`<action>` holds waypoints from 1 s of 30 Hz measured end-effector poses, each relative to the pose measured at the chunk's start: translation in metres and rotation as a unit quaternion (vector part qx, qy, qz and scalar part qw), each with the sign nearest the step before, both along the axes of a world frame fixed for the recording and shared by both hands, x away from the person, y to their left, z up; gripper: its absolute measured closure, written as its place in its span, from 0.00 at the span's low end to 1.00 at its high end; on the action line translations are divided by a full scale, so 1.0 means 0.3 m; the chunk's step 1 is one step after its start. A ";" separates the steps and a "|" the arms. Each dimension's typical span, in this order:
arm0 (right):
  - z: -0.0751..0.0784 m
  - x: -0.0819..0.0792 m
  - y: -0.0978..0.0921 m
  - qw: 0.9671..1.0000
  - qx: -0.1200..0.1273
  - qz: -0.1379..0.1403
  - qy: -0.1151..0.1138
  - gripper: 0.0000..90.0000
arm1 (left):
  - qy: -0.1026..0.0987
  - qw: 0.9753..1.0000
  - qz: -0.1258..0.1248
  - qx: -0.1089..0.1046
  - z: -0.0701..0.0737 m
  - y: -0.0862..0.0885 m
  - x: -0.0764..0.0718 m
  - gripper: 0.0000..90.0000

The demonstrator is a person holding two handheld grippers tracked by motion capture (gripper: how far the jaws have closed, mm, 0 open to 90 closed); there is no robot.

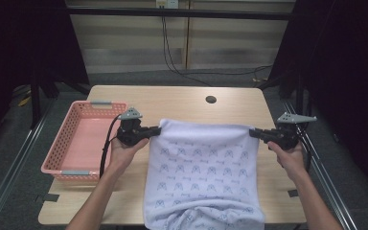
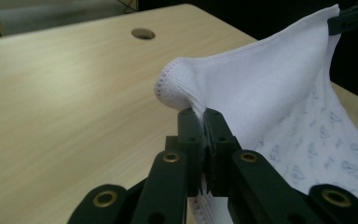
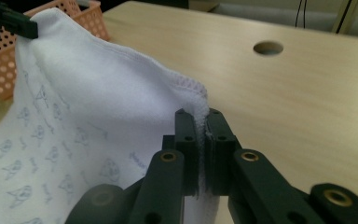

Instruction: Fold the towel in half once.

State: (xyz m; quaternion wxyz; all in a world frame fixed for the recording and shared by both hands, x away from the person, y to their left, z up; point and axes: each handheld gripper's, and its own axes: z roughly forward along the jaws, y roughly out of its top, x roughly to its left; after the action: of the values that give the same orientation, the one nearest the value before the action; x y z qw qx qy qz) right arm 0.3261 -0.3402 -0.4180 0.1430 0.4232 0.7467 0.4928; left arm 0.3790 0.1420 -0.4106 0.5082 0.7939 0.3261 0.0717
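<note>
I have the left hand-held gripper (image 1: 154, 130) clamped on one top corner of the white towel (image 1: 203, 167), and the right hand-held gripper (image 1: 255, 132) clamped on the other. The towel hangs stretched between them over the worktop (image 1: 182, 103), just beside the pink basket (image 1: 57, 148), its lower end bunched at the near worktop edge.

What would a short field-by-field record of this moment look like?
Work in hand: towel held by its two far corners
Left gripper: shut on one corner
Right gripper: shut on the other corner
Towel: white, printed; near end hangs over the table edge
Basket: pink, on the left side of the table
</note>
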 end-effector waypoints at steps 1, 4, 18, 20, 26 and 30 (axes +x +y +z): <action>0.024 0.013 0.001 1.000 0.000 -0.001 -0.007 0.96 | -0.007 1.000 0.004 -0.001 0.020 0.004 0.007 0.97; 0.110 0.055 0.010 1.000 0.005 -0.004 -0.029 0.96 | -0.025 1.000 0.012 -0.010 0.093 0.018 0.031 0.97; 0.358 0.210 0.025 0.995 0.018 -0.030 -0.091 0.96 | -0.083 0.995 0.049 -0.025 0.346 0.028 0.166 0.97; 0.393 0.228 0.023 0.994 0.018 -0.033 -0.099 0.96 | -0.090 0.994 0.054 -0.029 0.379 0.026 0.184 0.97; 0.514 0.271 0.020 0.991 0.016 -0.048 -0.126 0.96 | -0.112 0.991 0.064 -0.044 0.486 0.011 0.231 0.97; 0.612 0.292 0.012 0.987 0.015 -0.063 -0.145 0.96 | -0.131 0.988 0.062 -0.057 0.553 0.003 0.244 0.97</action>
State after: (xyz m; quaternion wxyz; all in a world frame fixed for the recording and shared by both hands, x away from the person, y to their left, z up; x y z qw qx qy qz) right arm 0.4138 -0.3367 -0.2344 0.2743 0.3950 0.6826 0.5502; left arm 0.4523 0.1429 -0.2447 0.5852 0.7257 0.3090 0.1881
